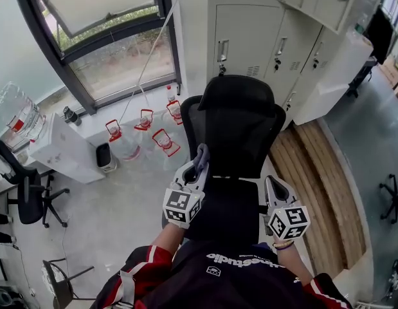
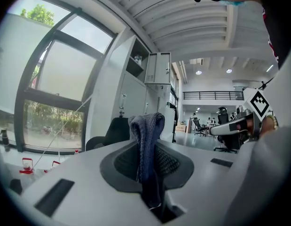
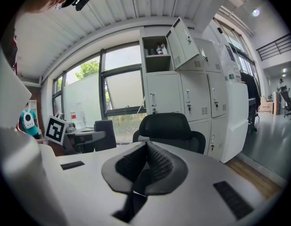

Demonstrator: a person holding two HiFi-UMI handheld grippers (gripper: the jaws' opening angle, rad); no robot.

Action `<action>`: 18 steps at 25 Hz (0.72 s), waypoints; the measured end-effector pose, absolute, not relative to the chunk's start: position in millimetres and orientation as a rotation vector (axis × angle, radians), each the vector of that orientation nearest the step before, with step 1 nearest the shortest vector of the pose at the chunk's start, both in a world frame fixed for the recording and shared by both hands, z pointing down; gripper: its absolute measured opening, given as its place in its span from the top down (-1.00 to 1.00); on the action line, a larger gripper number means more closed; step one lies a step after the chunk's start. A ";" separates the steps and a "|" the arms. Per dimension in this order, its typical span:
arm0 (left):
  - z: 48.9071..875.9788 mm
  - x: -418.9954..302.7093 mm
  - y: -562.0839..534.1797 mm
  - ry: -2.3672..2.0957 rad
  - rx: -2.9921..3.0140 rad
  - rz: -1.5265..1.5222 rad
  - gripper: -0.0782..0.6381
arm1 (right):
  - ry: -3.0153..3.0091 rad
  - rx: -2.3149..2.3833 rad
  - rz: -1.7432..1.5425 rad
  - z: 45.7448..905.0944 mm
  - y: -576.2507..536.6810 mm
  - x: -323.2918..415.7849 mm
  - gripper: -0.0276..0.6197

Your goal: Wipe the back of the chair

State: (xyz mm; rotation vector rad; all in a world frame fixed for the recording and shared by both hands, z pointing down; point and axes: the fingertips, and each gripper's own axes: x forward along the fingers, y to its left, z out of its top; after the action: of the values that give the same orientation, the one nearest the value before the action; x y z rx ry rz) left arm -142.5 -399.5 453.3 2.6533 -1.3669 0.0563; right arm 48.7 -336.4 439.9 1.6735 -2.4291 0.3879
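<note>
Lockers [image 1: 250, 40] stand beyond the black chair [image 1: 236, 118]; left gripper [image 1: 197, 167] jaws clamped on a grey-blue cloth [image 1: 202, 153], right gripper [image 1: 272, 184] jaws closed on nothing, both near it.

This is an office. A black mesh swivel chair [image 1: 240, 124] with a headrest stands before a wall of grey metal lockers [image 1: 263, 40]. Another wheeled chair [image 1: 28, 192] sits beside a white table [image 1: 63, 150] near the big dark-framed windows [image 1: 115, 37]. Water jugs [image 1: 125, 145] with red handles stand on the grey floor [image 1: 115, 217]. The left gripper view shows a long open hall with more desk chairs [image 2: 228, 126], round ceiling lights [image 2: 198, 72] and a railed upper gallery [image 2: 213, 95].
</note>
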 end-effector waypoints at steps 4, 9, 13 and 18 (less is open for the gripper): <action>452.0 -139.5 -372.7 -1.383 2.632 0.025 0.62 | -2.456 1.663 0.374 433.2 -314.0 56.1 0.87; 446.6 -118.9 -306.4 -1.445 2.596 0.010 0.62 | -2.518 1.607 0.366 428.9 -255.2 79.3 0.87; 442.4 -70.9 -230.3 -1.474 2.588 0.011 0.62 | -2.545 1.570 0.388 432.4 -187.0 123.3 0.87; 452.3 -0.3 -128.5 -1.463 2.550 -0.005 0.62 | -2.563 1.547 0.442 449.1 -107.4 188.4 0.87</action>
State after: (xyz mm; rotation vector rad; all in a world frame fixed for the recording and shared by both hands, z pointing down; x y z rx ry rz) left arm -0.3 -128.5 452.3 2.5499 -1.4628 -0.0047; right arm 188.4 -107.4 449.1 1.5472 -2.5629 0.4423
